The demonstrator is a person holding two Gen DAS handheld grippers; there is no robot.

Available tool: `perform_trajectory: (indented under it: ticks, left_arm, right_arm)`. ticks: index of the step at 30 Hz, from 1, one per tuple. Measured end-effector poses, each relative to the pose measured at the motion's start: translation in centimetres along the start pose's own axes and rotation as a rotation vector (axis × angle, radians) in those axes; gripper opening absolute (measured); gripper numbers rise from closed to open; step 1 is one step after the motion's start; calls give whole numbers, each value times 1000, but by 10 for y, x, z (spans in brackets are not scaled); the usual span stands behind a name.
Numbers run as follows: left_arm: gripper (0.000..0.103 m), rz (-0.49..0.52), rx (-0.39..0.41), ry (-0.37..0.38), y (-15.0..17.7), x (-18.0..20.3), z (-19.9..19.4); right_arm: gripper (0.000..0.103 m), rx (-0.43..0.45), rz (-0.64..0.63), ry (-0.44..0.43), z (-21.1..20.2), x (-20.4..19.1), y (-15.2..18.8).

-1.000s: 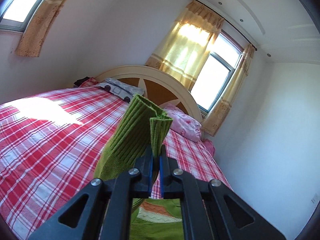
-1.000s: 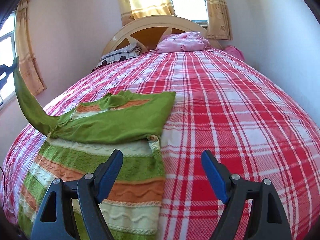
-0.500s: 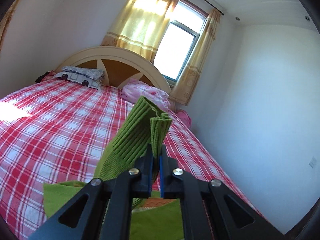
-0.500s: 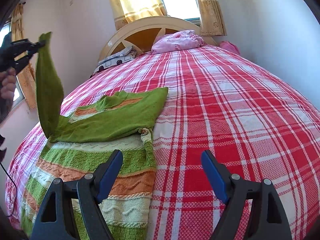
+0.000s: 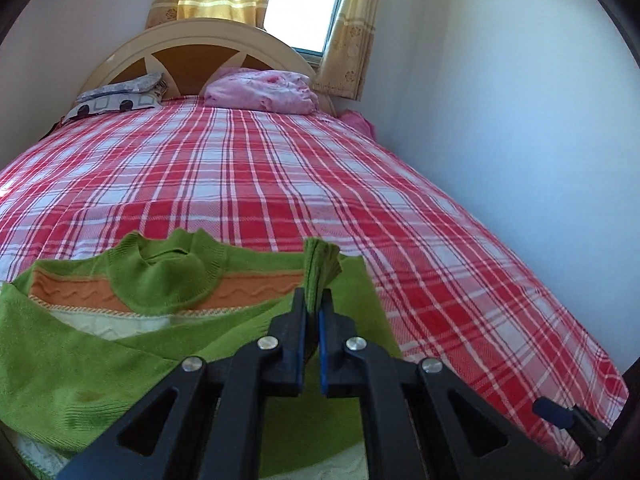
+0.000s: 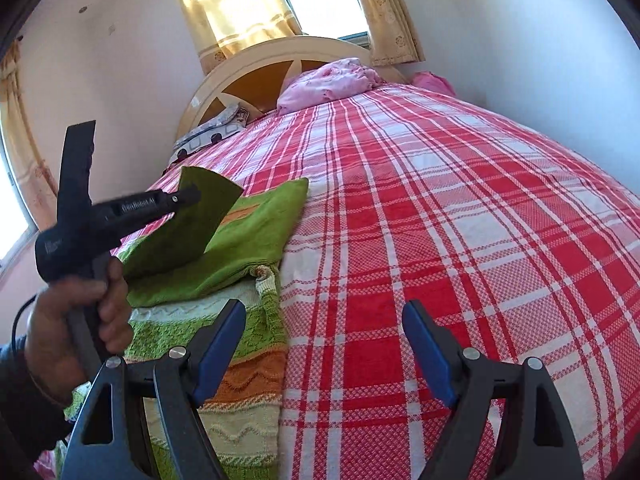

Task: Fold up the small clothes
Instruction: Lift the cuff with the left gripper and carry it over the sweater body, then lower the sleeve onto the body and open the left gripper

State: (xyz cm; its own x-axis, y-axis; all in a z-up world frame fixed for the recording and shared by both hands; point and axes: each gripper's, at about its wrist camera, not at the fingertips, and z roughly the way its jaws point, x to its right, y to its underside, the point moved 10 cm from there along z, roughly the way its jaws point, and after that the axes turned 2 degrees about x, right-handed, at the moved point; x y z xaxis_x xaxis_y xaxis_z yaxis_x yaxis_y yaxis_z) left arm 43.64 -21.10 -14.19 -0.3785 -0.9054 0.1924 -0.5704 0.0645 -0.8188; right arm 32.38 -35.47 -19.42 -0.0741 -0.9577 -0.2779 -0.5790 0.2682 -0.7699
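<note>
A small green knitted sweater (image 5: 160, 280) with orange and cream stripes lies on the red plaid bed (image 5: 320, 184). My left gripper (image 5: 314, 300) is shut on the ribbed cuff of its green sleeve (image 5: 320, 264) and holds it above the sweater's body. In the right wrist view the left gripper (image 6: 188, 196) holds that sleeve (image 6: 192, 220) over the folded sweater (image 6: 248, 240). My right gripper (image 6: 324, 344) is open and empty, low over the bed beside the sweater's right edge.
A pink bundle (image 5: 260, 90) and a grey patterned pillow (image 5: 116, 98) lie at the headboard (image 5: 192, 40). A white wall (image 5: 500, 120) runs along the bed's right side. Curtained windows are behind the headboard.
My left gripper has swung the sleeve from high at the left over and down across the sweater's body. My right gripper has stayed open and shifted only slightly.
</note>
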Motion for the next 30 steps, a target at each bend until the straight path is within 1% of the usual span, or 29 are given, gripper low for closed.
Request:
perform_trajectory:
  ticks: [3,5,6,7,8,9,10,11,13,14,15,17,19,20,22,24,25,27,29,30]
  left_arm:
    - [6,47,-15,13,8,17,0]
    - [16,61,-32,37,11,24,2]
    - [18,74,-35,44,12,29,0]
    - [24,88,-34,57,13,33,-3]
    - [33,101,-31,67,13,36,-7]
    - [40,117,-22,68,11,38,-13]
    - [54,131,-11,62,9,37,-19]
    - [63,140,4,62,8,37,-25]
    - [68,169,34,52,6,33,-45]
    - [73,183,39,32,6,26,-49]
    - [76,198,45,-2,7,13,-57]
    - [85,241,52,-88,13,-14,-72]
    - [89,276,52,-197,21,-48,-84]
    - [89,296,52,-271,26,-71,-94]
    - [89,308,39,-376,38,-111,-107]
    - [90,283,1,-461,50,-149,-116]
    - [90,263,-20,-484,56,-165,-118]
    - [90,209,-56,-528,67,-194,-121]
    - [90,154,-95,-562,76,-218,-119]
    - [90,124,-112,-563,81,-227,-116]
  right_arm:
    - [81,-1,19,-1,1,3,0]
    - [81,-6,19,-1,2,4,1]
    - [81,-9,17,-1,2,3,1]
    - [81,-11,15,0,3,3,2]
    - [81,-12,12,0,3,3,2]
    - [81,-12,11,0,3,2,2]
    - [81,-13,11,-2,3,3,2]
    - [81,-11,12,-3,3,2,2]
    - [81,-9,8,-18,2,1,2]
    - [81,-10,5,-24,2,-1,2]
    - [81,-10,1,-28,2,-2,2]
    - [81,-10,-10,-45,1,-6,3]
    - [81,-3,-28,-66,-1,-11,2]
    - [81,5,-36,-72,-2,-13,1]
    - [81,17,-53,-90,-6,-19,1]
    - [81,9,-53,-99,-7,-24,0]
    - [81,-4,-46,-111,-6,-27,-1]
    - [73,-16,-49,-127,-4,-35,-7]
    - [70,-30,-45,-133,0,-46,-15]
    - [69,-40,-32,-152,2,-52,-19]
